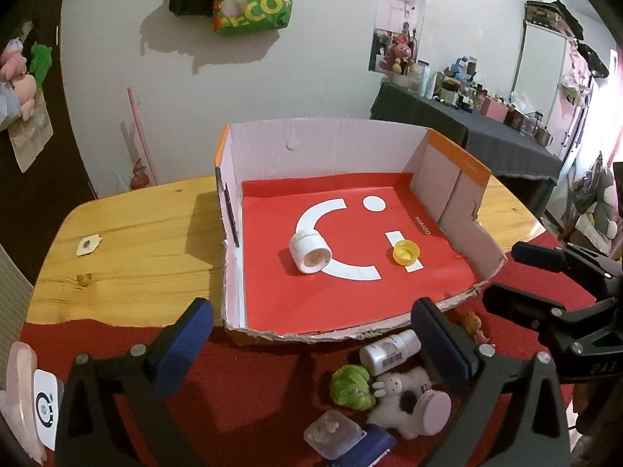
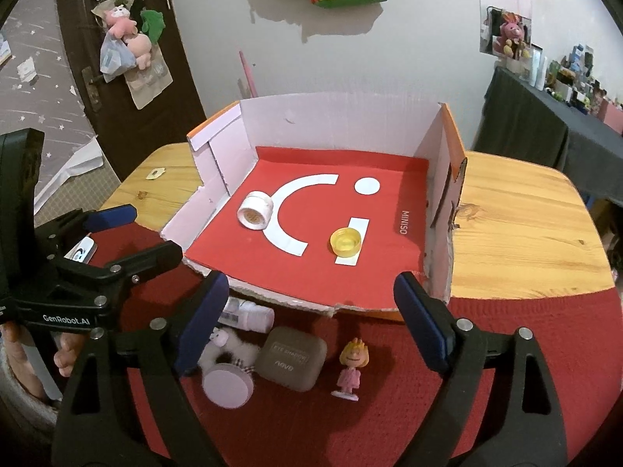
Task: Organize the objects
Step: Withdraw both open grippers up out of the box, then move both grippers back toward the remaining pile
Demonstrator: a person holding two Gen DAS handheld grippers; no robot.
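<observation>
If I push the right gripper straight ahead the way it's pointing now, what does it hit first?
Likely the torn front edge of the cardboard box: the open right gripper points over it, toward the yellow cap inside. Depth is hard to judge; it may clear the edge.

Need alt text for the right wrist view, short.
Open right gripper hovers over a red cloth holding a figurine, eyeshadow case and pink round lid. Beyond, a cardboard box contains a white jar on its side and a yellow cap.

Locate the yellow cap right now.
In both wrist views the yellow cap lies open side up inside the cardboard box, on the red liner's right half, at the white bar under the dot, right of the white jar.
</observation>
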